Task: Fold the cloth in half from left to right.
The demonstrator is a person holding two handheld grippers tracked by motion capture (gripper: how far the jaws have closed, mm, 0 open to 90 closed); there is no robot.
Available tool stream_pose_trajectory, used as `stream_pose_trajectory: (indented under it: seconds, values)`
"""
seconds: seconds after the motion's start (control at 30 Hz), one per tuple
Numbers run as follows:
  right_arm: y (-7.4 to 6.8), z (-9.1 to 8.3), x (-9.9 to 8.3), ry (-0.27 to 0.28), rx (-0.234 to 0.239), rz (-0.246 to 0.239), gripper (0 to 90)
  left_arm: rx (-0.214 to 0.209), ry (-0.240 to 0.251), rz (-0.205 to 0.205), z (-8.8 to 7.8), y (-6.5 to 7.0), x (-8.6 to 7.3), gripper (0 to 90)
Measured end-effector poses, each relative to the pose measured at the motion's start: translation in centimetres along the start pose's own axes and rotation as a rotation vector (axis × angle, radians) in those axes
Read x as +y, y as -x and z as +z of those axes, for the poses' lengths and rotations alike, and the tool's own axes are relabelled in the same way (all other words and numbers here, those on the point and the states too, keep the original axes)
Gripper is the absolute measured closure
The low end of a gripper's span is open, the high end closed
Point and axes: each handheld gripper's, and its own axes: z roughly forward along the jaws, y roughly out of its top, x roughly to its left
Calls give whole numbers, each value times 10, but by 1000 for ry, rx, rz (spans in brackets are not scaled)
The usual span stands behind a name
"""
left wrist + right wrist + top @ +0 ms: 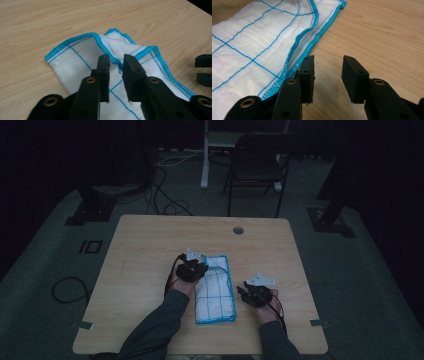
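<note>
One light wood table (pixel 150 240), dim room w/ dark chair (pixel 257 162) & floor cables (pixel 160 195) behind. White blue-edged cloth (pixel 215 290) folded at centre. Left gripper (pixel 116 65) jaws parted over hem, not pinching. Right gripper (pixel 328 72) half-open, empty, beside cloth edge.

From above, my left gripper (pixel 192 268) and its hand hide the cloth's (pixel 216 292) upper left corner, and the dim light swallows both grippers' jaws. In my left gripper view the cloth runs under my jaws and out the bottom edge. In my right gripper view it is cut off at top and left.
</note>
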Motion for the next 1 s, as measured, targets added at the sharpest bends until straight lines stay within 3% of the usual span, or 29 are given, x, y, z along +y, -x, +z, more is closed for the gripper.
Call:
stream_pose_trajectory:
  seconds: [0.4, 0.63, 1.0]
  values:
    - [0, 0, 0, 0, -1, -2, 627, 12, 50, 15, -10, 3, 5, 614]
    - [0, 0, 0, 2, -1, -3, 626, 20, 68, 9, -15, 1, 9, 606]
    - [0, 1, 0, 0, 1, 2, 626, 41, 77, -18, -19, -14, 10, 606]
